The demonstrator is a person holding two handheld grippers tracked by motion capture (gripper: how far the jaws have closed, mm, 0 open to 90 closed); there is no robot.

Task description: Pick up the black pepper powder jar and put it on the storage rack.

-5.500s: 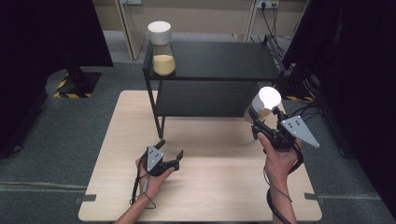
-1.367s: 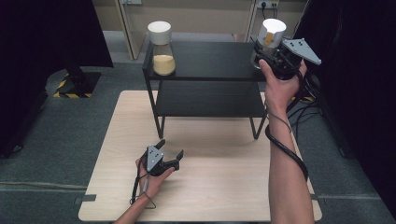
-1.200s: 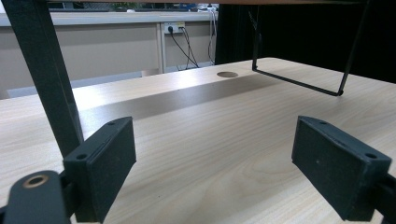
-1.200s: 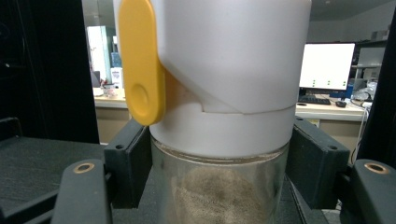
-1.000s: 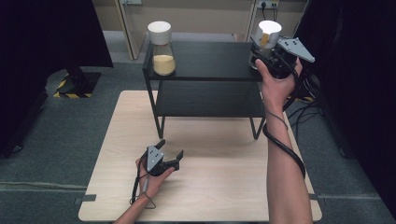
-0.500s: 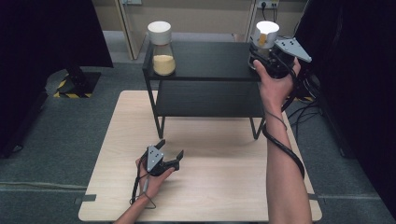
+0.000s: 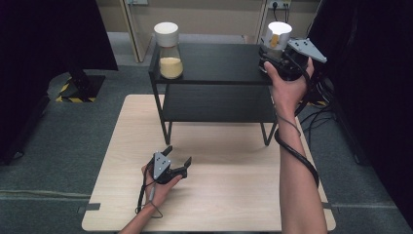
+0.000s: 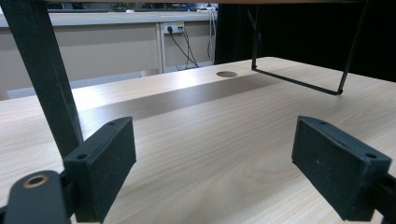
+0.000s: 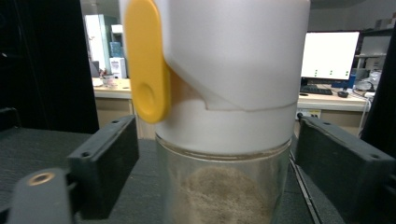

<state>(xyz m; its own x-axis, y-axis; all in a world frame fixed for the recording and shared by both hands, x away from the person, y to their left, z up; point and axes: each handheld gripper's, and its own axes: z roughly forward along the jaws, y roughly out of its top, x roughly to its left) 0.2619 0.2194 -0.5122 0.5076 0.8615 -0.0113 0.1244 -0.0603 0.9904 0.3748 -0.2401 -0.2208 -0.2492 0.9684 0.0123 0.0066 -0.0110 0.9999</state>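
Pale wooden desk (image 7: pixel 229 195) on a grey floor, carrying a black two-tier shelf (image 7: pixel 214 100) at its far side. My left tongs (image 7: pixel 176 159) rest low on the desk in front of the shelf, jaws spread wide with bare wood between them. My right tongs (image 7: pixel 273 52) are raised to the right end of the shelf's top tier, jaws apart on either side of a glass jar (image 9: pixel 224 140) with a white lid and a yellow tab (image 9: pixel 144 60); neither jaw touches it. A second, similar jar (image 7: pixel 168 51) stands at the left end.
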